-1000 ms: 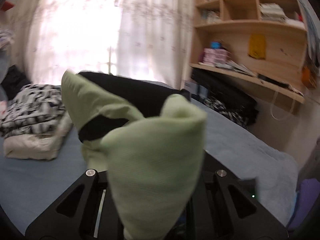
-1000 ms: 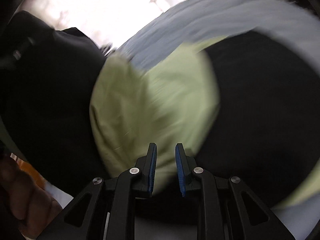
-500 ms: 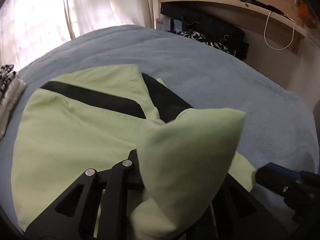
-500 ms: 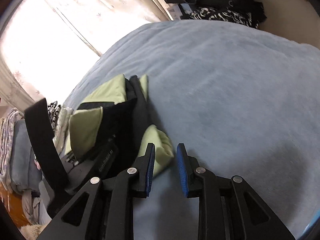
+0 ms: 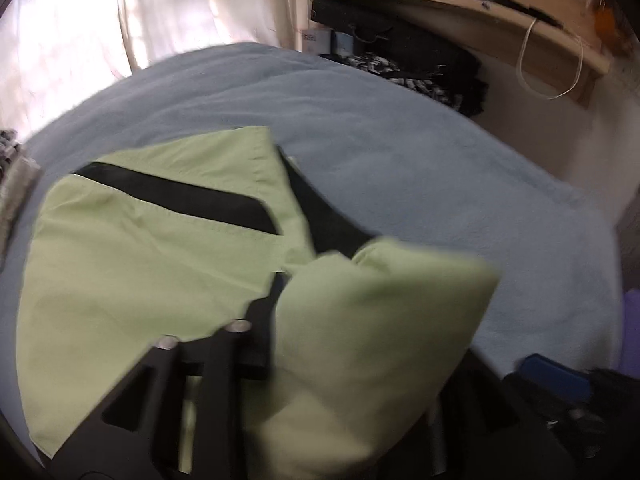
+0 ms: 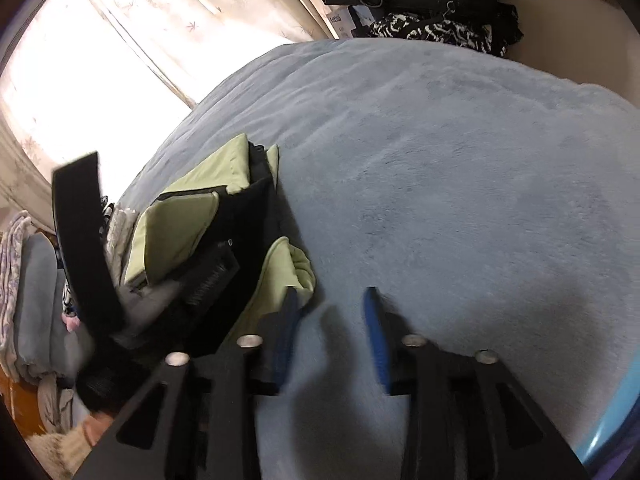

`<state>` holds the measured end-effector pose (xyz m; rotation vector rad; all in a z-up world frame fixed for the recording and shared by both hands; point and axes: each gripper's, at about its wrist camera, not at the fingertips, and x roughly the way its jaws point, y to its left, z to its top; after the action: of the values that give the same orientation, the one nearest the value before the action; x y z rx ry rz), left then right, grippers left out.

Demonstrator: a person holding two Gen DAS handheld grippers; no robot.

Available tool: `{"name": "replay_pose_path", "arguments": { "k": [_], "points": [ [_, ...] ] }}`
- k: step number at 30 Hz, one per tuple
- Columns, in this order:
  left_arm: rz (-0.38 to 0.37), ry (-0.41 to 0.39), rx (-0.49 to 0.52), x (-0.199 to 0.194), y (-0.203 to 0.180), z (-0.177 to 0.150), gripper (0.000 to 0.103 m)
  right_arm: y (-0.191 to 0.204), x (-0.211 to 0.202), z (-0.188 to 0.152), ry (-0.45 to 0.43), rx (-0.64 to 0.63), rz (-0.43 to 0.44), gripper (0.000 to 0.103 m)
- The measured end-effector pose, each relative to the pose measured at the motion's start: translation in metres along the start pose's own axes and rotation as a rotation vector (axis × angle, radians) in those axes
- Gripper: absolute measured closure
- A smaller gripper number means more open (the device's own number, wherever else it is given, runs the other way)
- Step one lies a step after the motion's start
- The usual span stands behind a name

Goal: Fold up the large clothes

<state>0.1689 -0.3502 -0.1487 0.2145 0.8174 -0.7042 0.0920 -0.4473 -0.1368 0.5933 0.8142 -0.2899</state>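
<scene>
A light green garment with black bands (image 5: 160, 248) lies folded on the blue bed cover (image 5: 400, 152). My left gripper (image 5: 352, 292) hovers low over its near edge, jaws opening. A loose green flap (image 5: 380, 320) still drapes between them and hides the right finger. Only the left finger (image 5: 260, 320) shows. In the right wrist view the garment (image 6: 180, 232) sits at the left with the left gripper's black body (image 6: 208, 268) on it. My right gripper (image 6: 330, 308) is over bare cover, jaws opening, nothing between the blue pads (image 6: 376, 332). A green corner (image 6: 292, 264) lies just beside its left fingertip.
Stacks of folded clothes (image 6: 32, 288) stand at the bed's left side. Beyond the bed are a curtained window (image 5: 140, 12), a black bag and patterned clothes (image 6: 432, 12), and a wooden shelf (image 5: 480, 4). The bed cover to the right of the garment is open room.
The left gripper brought the lifted garment down flat onto the bed and its jaws have since spread. The right gripper's jaws have widened beside the green corner.
</scene>
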Motion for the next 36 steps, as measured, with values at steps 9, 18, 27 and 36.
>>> {"name": "replay_pose_path", "arguments": {
  "k": [9,18,27,36],
  "points": [
    [-0.158,-0.136,-0.048,-0.096,0.024,0.008,0.032,0.01,-0.044,0.016,-0.05,-0.028,0.025,0.063],
    [0.107,0.01,-0.255,-0.108,0.161,-0.025,0.049,0.073,-0.016,0.078,0.064,-0.135,0.16,0.052],
    [0.006,0.121,-0.387,-0.072,0.226,-0.058,0.051,0.076,0.085,0.116,0.442,-0.13,0.212,0.052],
    [0.046,0.119,-0.302,-0.054,0.205,-0.062,0.043,0.079,0.092,0.129,0.511,-0.155,0.277,0.043]
  ]
}}
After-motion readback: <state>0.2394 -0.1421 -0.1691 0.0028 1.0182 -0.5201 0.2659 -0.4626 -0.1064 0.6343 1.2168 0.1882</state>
